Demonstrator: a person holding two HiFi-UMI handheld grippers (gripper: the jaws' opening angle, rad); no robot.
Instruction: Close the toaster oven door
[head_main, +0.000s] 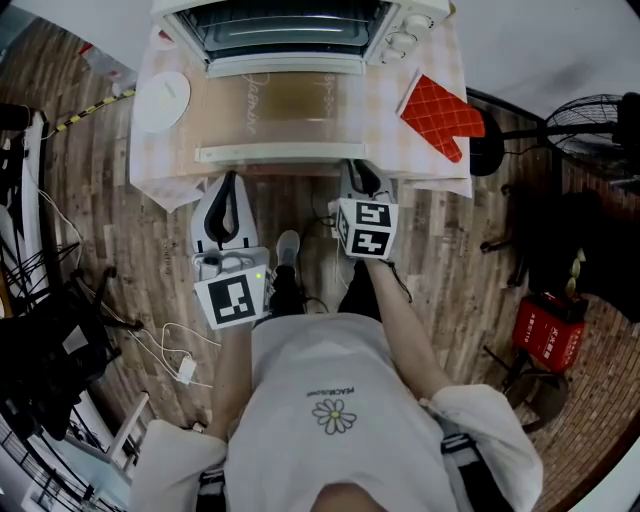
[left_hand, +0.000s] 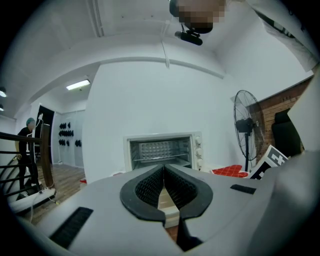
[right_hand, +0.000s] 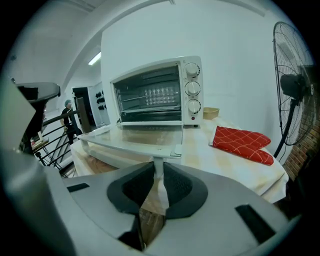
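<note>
Toaster oven door (head_main: 283, 110): flat open toward table's (head_main: 160, 165) near edge | right gripper (right_hand: 159, 182): clamped on its handle (head_main: 280, 153), for lifting | left gripper (left_hand: 164, 172): jaws together, empty, spare

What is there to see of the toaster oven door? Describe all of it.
The toaster oven door is fully open, folded down level from the front of the oven over the cloth-covered table. It is a clear glass pane in a cream frame, with faint script on the glass. A pale handle runs as a bar along its near edge. The right gripper has its jaws shut on the right end of that bar.
</note>
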